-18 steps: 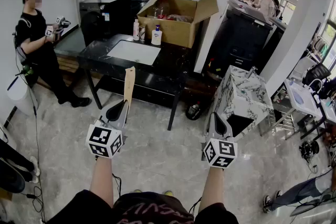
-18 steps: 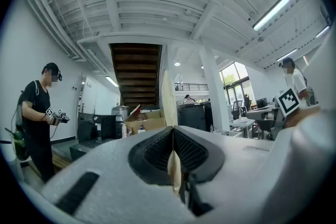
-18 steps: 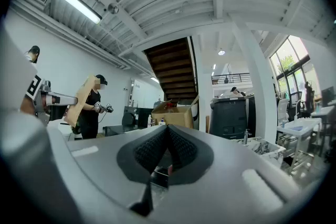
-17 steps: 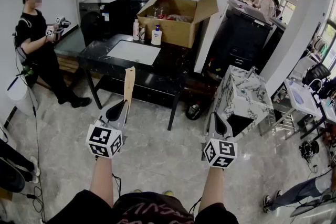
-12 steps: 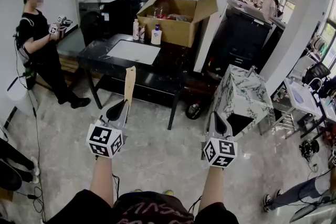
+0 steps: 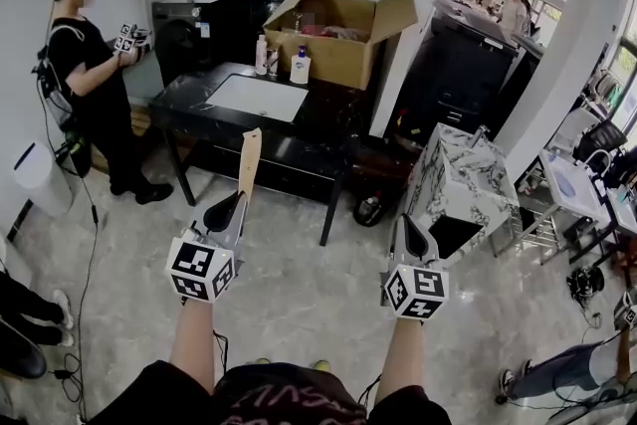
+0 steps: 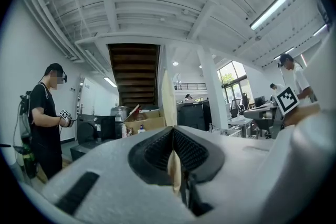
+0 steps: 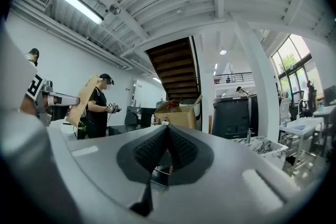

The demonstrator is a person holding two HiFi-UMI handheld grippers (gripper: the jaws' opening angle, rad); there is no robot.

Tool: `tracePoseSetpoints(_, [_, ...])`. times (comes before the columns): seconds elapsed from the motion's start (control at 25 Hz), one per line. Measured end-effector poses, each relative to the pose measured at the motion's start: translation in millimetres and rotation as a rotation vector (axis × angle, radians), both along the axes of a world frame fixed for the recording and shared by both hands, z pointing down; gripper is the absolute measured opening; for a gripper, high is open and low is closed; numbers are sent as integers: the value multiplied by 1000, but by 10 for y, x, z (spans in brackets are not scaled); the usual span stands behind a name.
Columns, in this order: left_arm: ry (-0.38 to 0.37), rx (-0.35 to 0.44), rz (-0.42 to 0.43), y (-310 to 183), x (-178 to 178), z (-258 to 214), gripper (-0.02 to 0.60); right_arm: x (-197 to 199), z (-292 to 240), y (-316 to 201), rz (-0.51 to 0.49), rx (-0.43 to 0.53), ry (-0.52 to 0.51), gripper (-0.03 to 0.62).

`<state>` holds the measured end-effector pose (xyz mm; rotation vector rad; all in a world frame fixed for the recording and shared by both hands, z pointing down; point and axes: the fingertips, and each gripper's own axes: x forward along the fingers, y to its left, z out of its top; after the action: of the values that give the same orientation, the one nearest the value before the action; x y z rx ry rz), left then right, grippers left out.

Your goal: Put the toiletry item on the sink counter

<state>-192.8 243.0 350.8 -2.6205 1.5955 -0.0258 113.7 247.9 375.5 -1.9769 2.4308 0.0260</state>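
The left gripper [image 6: 237, 202] is clamped on a thin, flat tan toiletry item [image 6: 246, 162], which stands up from its jaws. It is over the floor, well short of the black sink counter [image 6: 328, 124]. The right gripper [image 6: 409, 224] has its jaws together on nothing.

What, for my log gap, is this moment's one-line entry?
left tool: shut on flat tan item | right tool: shut, empty | sink counter: ahead

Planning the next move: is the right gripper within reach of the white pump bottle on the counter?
Probably not: the right gripper hangs over floor, well short of the counter, and the pump bottle stands at its far side.
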Motion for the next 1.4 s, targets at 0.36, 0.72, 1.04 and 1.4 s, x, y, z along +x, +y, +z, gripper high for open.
tracePoseSetpoints(0.36, [15, -6, 34, 63, -292, 71, 8, -402, 18, 52, 8, -5, 29, 5])
tracePoseSetpoints(0.72, [31, -7, 71, 5, -410, 125, 8, -514, 196, 159, 54, -39, 30, 5])
tracePoseSetpoints(1.04, [32, -4, 81, -146, -347, 114, 8, -512, 168, 6, 41, -21, 28, 5])
tracePoseSetpoints(1.4, [11, -8, 87, -573, -163, 142, 8, -320, 216, -433, 51, -13, 8, 5])
